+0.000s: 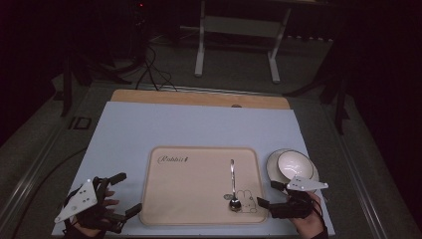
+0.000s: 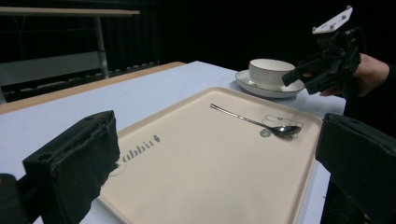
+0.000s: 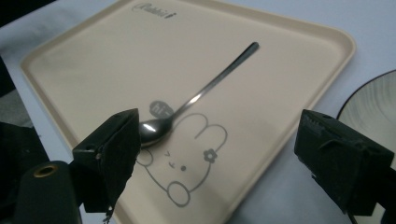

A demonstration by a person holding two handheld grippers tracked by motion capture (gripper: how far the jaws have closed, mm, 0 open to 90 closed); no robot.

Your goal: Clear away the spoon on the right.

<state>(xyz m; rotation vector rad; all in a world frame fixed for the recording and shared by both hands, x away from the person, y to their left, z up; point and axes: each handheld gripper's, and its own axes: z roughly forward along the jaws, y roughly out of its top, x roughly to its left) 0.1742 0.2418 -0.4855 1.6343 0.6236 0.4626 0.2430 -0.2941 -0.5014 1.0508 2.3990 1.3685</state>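
High view, slim metal spoon (image 1: pixel 232 185), flat beige tray (image 1: pixel 194 199)

I see the worktop (image 1: pixel 149 124) covered by a pale blue sheet, a strip of bare wood showing along its far edge; a white cup (image 1: pixel 294 165) sits on a dark-rimmed saucer (image 1: pixel 271 170) near the right edge; beyond the worktop, on the dim grey floor, stands a white frame stand (image 1: pixel 238 30); black cables (image 1: pixel 152 69) trail across the floor to its left
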